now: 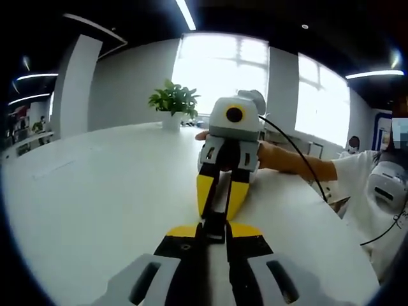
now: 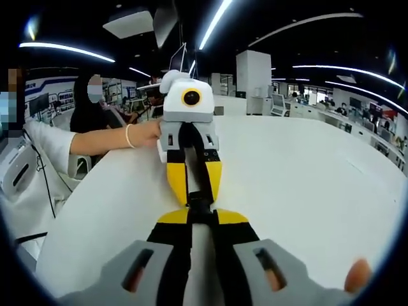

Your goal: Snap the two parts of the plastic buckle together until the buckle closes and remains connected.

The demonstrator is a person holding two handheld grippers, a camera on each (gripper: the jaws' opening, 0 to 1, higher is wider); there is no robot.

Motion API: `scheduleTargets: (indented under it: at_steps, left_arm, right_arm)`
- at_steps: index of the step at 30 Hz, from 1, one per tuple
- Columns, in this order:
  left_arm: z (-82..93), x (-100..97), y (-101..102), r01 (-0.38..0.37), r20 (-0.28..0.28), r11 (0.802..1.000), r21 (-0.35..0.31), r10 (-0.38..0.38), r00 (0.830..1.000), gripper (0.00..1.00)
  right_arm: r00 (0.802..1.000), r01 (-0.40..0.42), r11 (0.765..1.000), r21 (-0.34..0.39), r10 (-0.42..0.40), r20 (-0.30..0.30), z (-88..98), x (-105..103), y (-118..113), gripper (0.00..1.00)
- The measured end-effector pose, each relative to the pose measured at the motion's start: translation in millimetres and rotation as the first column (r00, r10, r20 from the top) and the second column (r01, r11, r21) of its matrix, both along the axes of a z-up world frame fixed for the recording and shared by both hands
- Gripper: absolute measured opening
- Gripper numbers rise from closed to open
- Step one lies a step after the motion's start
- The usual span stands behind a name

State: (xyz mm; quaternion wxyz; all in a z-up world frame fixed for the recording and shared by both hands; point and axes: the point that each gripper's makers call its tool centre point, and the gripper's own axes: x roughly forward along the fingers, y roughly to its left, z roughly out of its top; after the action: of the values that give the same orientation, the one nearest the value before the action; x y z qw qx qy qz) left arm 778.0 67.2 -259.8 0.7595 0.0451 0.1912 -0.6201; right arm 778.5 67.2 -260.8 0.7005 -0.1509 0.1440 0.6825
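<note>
Big white table [image 1: 95,191] takes up most of both views, with a potted plant [image 1: 173,102] sitting at its far edge in the left gripper view. The two grippers face each other nose to nose over the tabletop: left gripper [image 1: 215,234] and right gripper [image 2: 201,217], each with yellow-and-black jaws squeezed in tight on its end of the buckle [image 1: 215,224]. The buckle itself is a small black plastic thing caught between the yellow tips, mostly hidden, so I can't tell if the halves have actually clicked together.
</note>
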Motion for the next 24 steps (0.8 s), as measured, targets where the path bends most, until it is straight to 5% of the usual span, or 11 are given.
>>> scheduleTargets:
  at_steps: [14,18,24]
  left_arm:
    - [1.1,12.9,10.3,-0.03,0.047,0.999,0.031,0.029,0.998,0.13]
    - [2.0,25.2,11.0,-0.058,0.06,0.998,0.037,0.056,0.997,0.13]
    - [3.8,38.7,10.3,-0.101,0.022,0.994,0.037,0.1,0.995,0.14]
  right_arm:
    - [1.0,0.016,1.0,0.02,-0.016,0.009,5.2,9.0,-0.4,0.12]
    - [0.998,0.062,0.998,0.028,-0.063,0.019,6.7,23.4,-0.9,0.12]
    - [0.979,0.202,0.979,0.02,-0.203,0.022,5.6,56.6,-5.8,0.26]
